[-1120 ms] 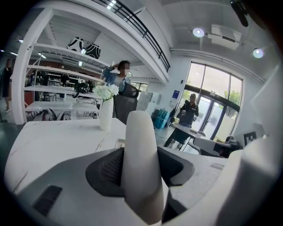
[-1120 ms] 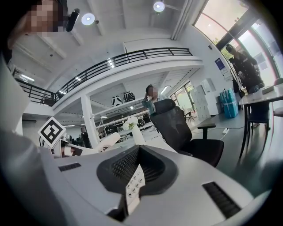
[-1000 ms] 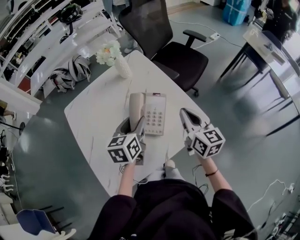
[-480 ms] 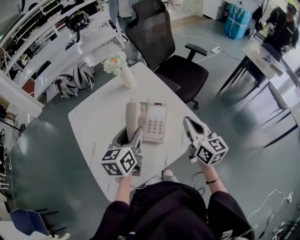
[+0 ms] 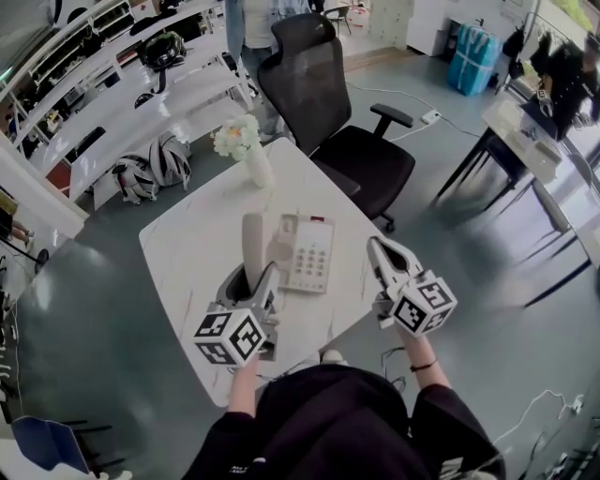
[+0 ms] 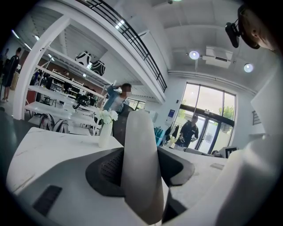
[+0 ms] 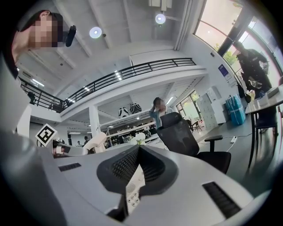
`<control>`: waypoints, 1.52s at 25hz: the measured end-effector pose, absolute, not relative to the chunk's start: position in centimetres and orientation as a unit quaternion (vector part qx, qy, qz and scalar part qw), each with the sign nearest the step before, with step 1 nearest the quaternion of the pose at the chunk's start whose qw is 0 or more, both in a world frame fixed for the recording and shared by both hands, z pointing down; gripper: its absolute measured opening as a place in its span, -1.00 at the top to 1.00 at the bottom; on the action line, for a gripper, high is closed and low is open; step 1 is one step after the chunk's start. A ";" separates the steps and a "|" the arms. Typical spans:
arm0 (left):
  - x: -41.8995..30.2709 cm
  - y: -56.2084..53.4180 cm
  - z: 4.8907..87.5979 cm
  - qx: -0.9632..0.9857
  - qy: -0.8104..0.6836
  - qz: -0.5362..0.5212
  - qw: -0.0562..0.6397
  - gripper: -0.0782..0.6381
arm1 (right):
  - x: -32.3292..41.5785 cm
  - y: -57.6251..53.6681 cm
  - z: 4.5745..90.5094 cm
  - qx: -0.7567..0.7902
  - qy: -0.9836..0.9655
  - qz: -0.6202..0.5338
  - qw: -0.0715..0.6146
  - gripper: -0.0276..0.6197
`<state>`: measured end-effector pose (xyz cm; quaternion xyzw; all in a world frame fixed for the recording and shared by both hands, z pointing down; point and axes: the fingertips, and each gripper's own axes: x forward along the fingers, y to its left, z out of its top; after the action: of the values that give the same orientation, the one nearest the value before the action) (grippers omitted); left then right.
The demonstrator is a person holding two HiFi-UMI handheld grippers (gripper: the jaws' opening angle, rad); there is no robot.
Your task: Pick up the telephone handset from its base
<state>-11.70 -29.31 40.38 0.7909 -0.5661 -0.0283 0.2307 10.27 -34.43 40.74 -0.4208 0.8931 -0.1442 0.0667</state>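
The cream telephone handset (image 5: 251,246) stands nearly upright, off the base and to its left. My left gripper (image 5: 253,277) is shut on its lower end. In the left gripper view the handset (image 6: 140,167) fills the space between the pads. The telephone base (image 5: 309,251) with its keypad lies flat on the white table (image 5: 187,239). My right gripper (image 5: 379,247) hangs to the right of the base at the table's edge, shut and holding nothing. In the right gripper view its jaws meet (image 7: 138,152), and the keypad (image 7: 132,194) shows below them.
A white vase of flowers (image 5: 251,155) stands at the table's far corner. A black office chair (image 5: 342,131) is behind the table on the right. White shelves with helmets (image 5: 141,169) run along the left. A person (image 5: 253,28) stands at the back.
The handset has come off the base, rising and tipping upright to the left in the left gripper. Both grippers have risen; the right one stays shut beside the base.
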 end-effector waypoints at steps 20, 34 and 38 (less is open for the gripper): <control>-13.7 -27.3 38.4 0.791 -0.575 -0.076 0.197 0.20 | 9.3 -34.1 39.9 -0.420 0.897 -0.121 0.070 0.94; -14.4 -27.4 38.6 0.782 -0.585 -0.080 0.199 0.20 | 9.8 -34.4 40.1 -0.426 0.894 -0.117 0.069 0.94; -14.3 -27.4 38.4 0.781 -0.586 -0.078 0.200 0.20 | 10.0 -34.5 39.9 -0.427 0.894 -0.118 0.070 0.94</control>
<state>-14.27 -27.37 38.45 0.7814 -0.5859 -0.0779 0.2001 10.00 -34.49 39.87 -0.4271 0.8937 -0.1181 0.0698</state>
